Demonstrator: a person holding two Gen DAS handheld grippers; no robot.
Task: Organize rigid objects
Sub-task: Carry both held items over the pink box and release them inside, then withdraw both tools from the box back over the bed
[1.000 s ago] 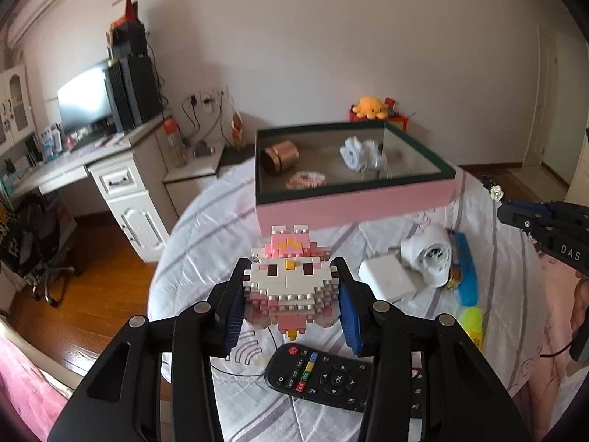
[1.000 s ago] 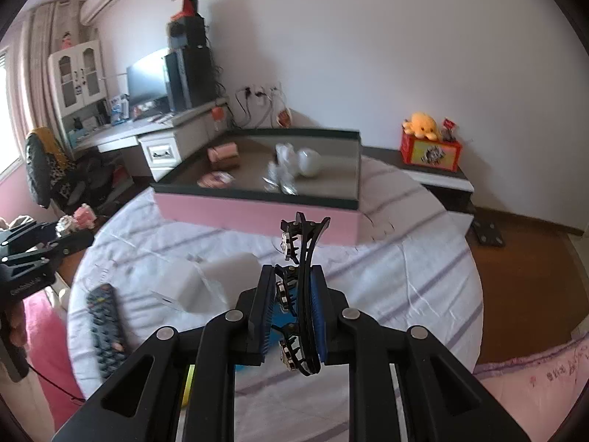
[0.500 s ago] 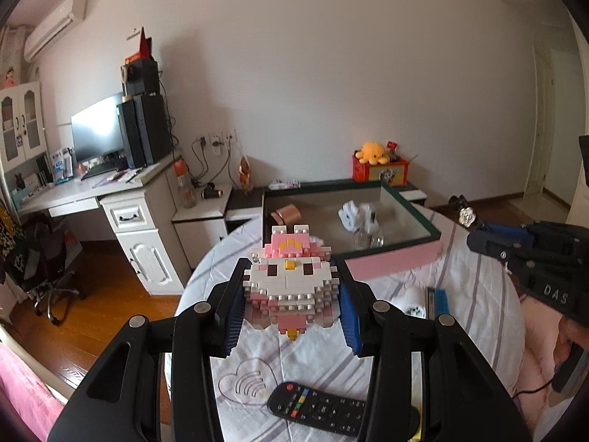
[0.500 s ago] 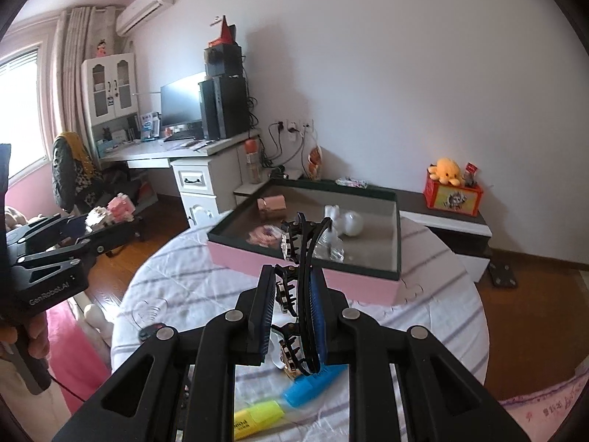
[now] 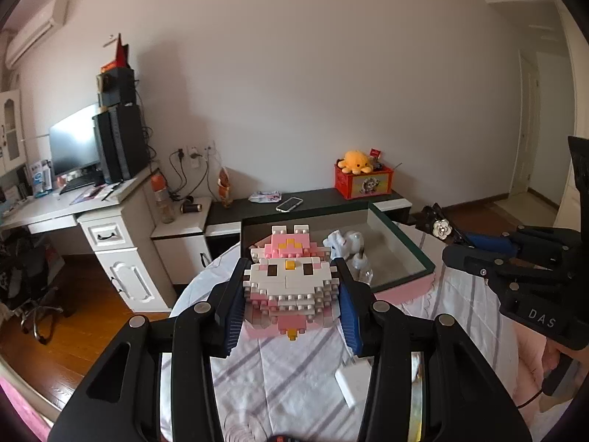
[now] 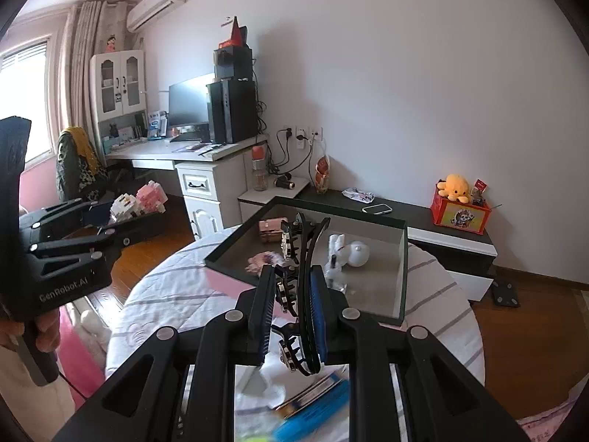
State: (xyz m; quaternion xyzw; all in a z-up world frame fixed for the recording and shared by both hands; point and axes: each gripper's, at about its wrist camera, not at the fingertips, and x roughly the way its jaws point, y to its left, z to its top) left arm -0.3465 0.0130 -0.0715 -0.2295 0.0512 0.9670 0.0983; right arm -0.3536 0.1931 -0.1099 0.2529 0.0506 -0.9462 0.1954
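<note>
Several things already lie in the pink box [image 6: 401, 258]; the left tool [image 5: 291, 294] clamps the brick figure [image 5: 291, 283] and the right tool [image 6: 292, 316] the hair claw [image 6: 300, 287], both aloft short of it; bits remain on the table [image 5: 294, 375].

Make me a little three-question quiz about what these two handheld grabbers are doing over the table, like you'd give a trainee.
1. True or false: the left gripper is shut on the brick figure.
2. What does the right gripper hold?
A. a remote control
B. a black hair claw clip
C. a phone
3. Fill in: the pink box on the table already holds several small items, among them a white ____ with a rounded body.

Key:
1. True: its blue pads press both sides of the figure, which is lifted off the table.
2. B
3. figurine
</note>
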